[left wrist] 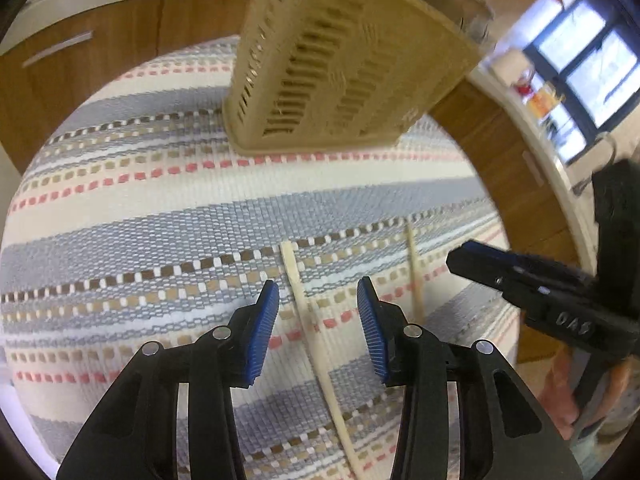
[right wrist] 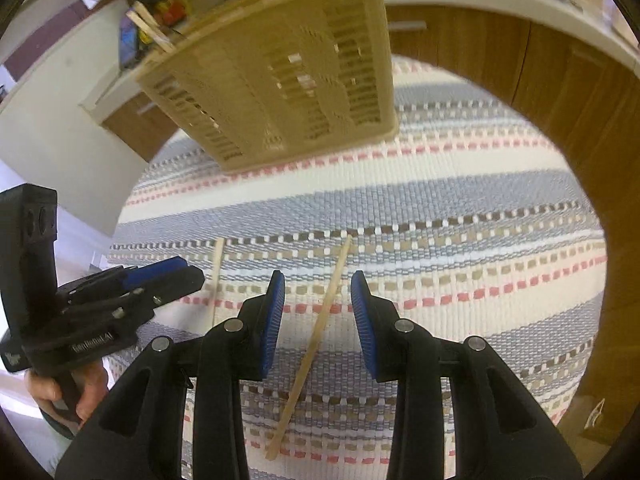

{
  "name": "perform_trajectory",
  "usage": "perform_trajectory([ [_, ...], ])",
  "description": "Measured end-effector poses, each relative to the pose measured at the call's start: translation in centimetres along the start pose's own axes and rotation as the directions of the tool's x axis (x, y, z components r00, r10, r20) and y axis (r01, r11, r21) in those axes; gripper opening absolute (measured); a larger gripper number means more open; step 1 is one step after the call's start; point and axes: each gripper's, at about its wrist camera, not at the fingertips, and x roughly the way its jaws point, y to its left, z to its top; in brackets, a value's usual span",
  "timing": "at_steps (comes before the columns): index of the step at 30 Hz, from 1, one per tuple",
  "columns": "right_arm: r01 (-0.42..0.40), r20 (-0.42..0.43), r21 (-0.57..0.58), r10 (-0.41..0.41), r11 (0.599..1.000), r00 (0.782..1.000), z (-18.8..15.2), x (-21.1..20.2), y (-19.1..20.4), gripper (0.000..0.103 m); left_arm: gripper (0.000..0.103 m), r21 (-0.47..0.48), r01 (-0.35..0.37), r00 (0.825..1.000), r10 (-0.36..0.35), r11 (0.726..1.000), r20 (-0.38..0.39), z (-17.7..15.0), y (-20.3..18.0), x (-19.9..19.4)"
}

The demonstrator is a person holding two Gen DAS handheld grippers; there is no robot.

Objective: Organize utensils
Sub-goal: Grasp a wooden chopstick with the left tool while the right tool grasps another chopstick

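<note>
Tools hover spread over two chopsticks on a striped mat (left wrist: pixel 160 208): left tool (left wrist: pixel 318 286) straddles one chopstick (left wrist: pixel 298 284), right tool (right wrist: pixel 318 276) straddles the other chopstick (right wrist: pixel 320 320). Beyond them stands a beige slotted holder (left wrist: pixel 340 72).

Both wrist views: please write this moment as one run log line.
left gripper open over left chopstick | right gripper open over right chopstick | both chopsticks flat on striped mat | slotted holder beyond
</note>
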Motion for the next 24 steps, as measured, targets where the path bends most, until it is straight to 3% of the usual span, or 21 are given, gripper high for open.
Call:
perform_trajectory([
  [3,-0.016,-0.05,0.036,0.018,0.999,0.999,0.9,1.3,-0.4,0.031,0.035,0.011,-0.054,0.998,0.054,0.999,-0.017,0.3,-0.5,1.0],
  [7,0.02,-0.066,0.04,-0.017,0.999,0.998,1.7,2.3,-0.5,0.031,0.034,0.013,-0.096,0.995,0.096,0.995,-0.022,0.7,-0.9,2.0],
  [14,0.085,-0.089,0.02,-0.083,0.996,0.993,2.5,4.3,0.8,0.029,0.032,0.031,-0.116,0.993,0.117,0.993,-0.023,1.8,-2.2,3.2],
  [16,0.117,-0.085,0.001,-0.116,0.993,0.99,2.4,4.9,1.4,0.016,0.032,0.054,-0.131,0.991,0.132,0.99,-0.016,2.0,-2.8,3.5],
  [17,0.125,-0.088,-0.003,-0.125,0.992,0.988,2.4,5.2,1.6,0.015,0.032,0.063,-0.135,0.991,0.136,0.989,-0.013,2.1,-3.2,3.7],
  [24,0.189,-0.104,-0.062,-0.195,0.98,0.975,2.0,6.7,3.9,0.015,0.032,0.066,-0.125,0.992,0.126,0.99,-0.012,2.2,-3.3,4.1],
])
